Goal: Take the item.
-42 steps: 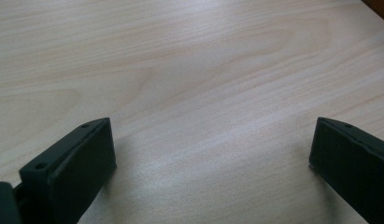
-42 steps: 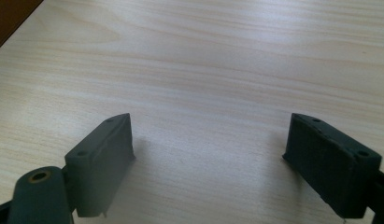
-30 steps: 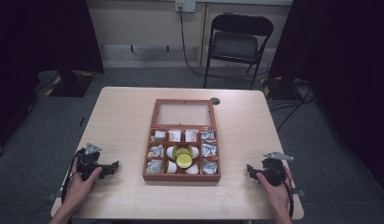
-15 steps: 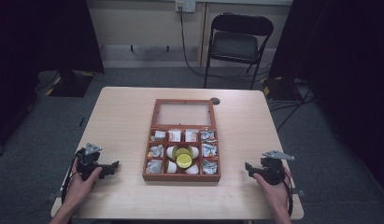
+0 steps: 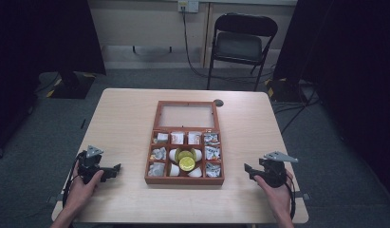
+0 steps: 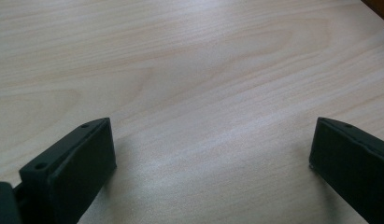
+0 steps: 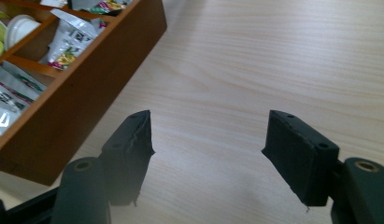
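A brown wooden box (image 5: 185, 180) with several compartments sits mid-table, its glass-paned lid (image 5: 186, 115) laid open behind it. The compartments hold foil sachets (image 5: 211, 152), white capsules and a yellow-green lidded cup (image 5: 186, 163). My left gripper (image 5: 114, 170) rests on the table left of the box, jaws wide apart over bare wood (image 6: 208, 154). My right gripper (image 5: 248, 170) hovers just right of the box; its jaws have just been closing and stand apart with nothing between them (image 7: 208, 135). The box wall (image 7: 82, 98) and sachets (image 7: 70, 39) show at the left of the right gripper view.
The light wooden table (image 5: 126, 118) has free surface on both sides of the box. A small dark round grommet (image 5: 218, 102) lies by the lid's far right corner. A folding chair (image 5: 240, 45) stands beyond the far edge.
The right gripper has lifted slightly off the table. The left hand has stayed put.
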A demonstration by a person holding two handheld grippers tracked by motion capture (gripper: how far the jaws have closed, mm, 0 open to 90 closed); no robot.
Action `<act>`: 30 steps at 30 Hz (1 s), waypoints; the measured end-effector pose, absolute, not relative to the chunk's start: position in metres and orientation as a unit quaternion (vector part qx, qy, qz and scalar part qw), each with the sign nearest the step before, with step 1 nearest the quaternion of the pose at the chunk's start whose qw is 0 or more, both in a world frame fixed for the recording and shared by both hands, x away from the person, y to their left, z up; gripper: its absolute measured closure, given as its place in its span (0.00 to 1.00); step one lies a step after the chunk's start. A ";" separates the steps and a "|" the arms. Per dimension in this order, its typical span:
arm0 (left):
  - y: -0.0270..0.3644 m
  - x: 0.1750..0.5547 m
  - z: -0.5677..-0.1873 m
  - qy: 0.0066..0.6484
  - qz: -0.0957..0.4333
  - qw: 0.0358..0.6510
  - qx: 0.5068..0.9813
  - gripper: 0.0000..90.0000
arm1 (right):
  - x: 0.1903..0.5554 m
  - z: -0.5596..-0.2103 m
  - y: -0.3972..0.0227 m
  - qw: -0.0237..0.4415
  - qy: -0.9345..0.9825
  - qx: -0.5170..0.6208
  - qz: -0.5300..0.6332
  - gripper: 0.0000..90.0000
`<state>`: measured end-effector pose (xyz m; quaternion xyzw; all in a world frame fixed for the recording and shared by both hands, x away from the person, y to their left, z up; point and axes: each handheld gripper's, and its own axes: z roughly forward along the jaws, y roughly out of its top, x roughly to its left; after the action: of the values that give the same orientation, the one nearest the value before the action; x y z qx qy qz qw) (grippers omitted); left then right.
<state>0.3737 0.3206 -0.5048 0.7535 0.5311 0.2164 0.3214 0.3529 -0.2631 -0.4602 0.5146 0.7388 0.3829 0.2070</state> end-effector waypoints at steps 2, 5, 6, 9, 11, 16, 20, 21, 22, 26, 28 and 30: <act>0.321 0.374 -0.505 0.531 0.216 0.321 0.753 0.00 | 0.353 -0.458 -0.262 0.195 0.734 0.515 0.397 0.35; 0.321 0.374 -0.505 0.531 0.215 0.321 0.754 0.00 | 0.353 -0.454 -0.260 0.193 0.734 0.512 0.403 0.34; 0.321 0.374 -0.505 0.531 0.216 0.321 0.754 0.00 | 0.354 -0.453 -0.259 0.193 0.736 0.510 0.402 0.34; 0.321 0.374 -0.505 0.531 0.216 0.321 0.754 0.00 | 0.353 -0.448 -0.256 0.193 0.735 0.505 0.410 0.35; 0.321 0.374 -0.505 0.531 0.216 0.321 0.754 0.00 | 0.353 -0.445 -0.254 0.195 0.735 0.501 0.413 0.35; 0.320 0.374 -0.505 0.532 0.216 0.323 0.752 0.00 | 0.355 -0.438 -0.247 0.197 0.740 0.489 0.418 0.35; 0.320 0.374 -0.505 0.532 0.216 0.323 0.752 0.00 | 0.358 -0.431 -0.244 0.200 0.739 0.484 0.423 0.35; 0.320 0.374 -0.505 0.532 0.217 0.322 0.752 0.00 | 0.359 -0.430 -0.243 0.200 0.740 0.484 0.423 0.35; 0.320 0.374 -0.505 0.532 0.216 0.323 0.752 0.00 | 0.361 -0.429 -0.241 0.198 0.742 0.481 0.423 0.36; 0.320 0.374 -0.505 0.532 0.217 0.322 0.752 0.00 | 0.365 -0.427 -0.235 0.196 0.747 0.474 0.424 0.35; 0.320 0.374 -0.505 0.532 0.217 0.323 0.752 0.00 | 0.367 -0.426 -0.234 0.193 0.748 0.473 0.424 0.35; 0.320 0.374 -0.505 0.532 0.216 0.323 0.752 0.00 | 0.369 -0.423 -0.231 0.193 0.749 0.469 0.426 0.35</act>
<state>0.3737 0.3204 -0.5050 0.7524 0.5319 0.2164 0.3227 0.3689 -0.2307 -0.4227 0.4686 0.7493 0.4262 0.1934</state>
